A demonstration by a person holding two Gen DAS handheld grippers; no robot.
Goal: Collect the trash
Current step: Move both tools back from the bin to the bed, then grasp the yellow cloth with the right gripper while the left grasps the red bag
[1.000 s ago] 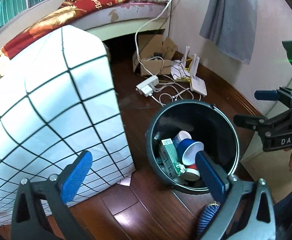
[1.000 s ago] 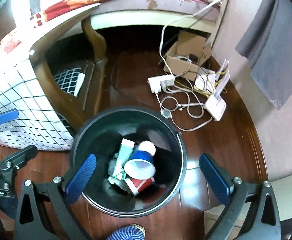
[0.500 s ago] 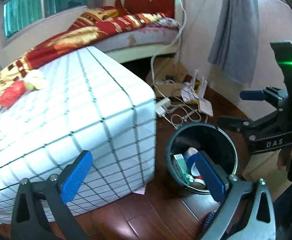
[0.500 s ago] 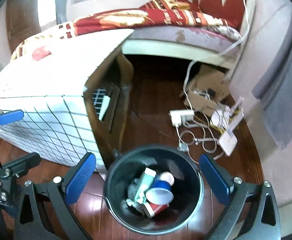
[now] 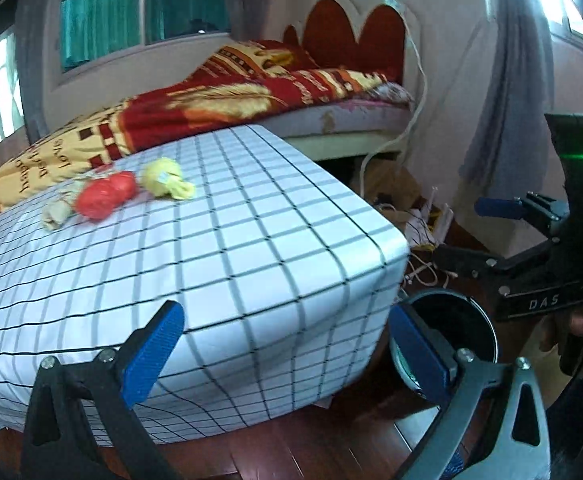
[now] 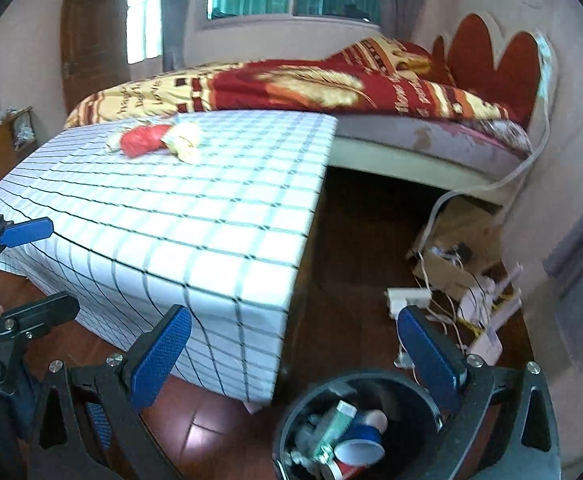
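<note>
A black trash bin (image 6: 291, 424) stands on the floor by the table's corner, holding a blue cup (image 6: 361, 442), a green box and other scraps; its rim also shows in the left wrist view (image 5: 471, 312). On the checked tablecloth (image 5: 231, 248) lie a red crumpled wad (image 5: 105, 196), a yellow crumpled wad (image 5: 165, 178) and a beige scrap (image 5: 55, 214), also seen in the right wrist view as red (image 6: 141, 140) and yellow (image 6: 185, 140). My left gripper (image 5: 283, 350) is open and empty at the table's near edge. My right gripper (image 6: 295, 354) is open and empty above the bin.
A bed with a red and yellow blanket (image 5: 251, 92) stands behind the table. A cardboard box (image 6: 459, 252), power strip (image 6: 407, 298), cables and router lie on the wooden floor by the wall. A grey curtain (image 5: 503, 120) hangs at the right.
Both grippers have risen and tilted up from the bin; the table top with its crumpled trash has come into view. Both stay open and empty.
</note>
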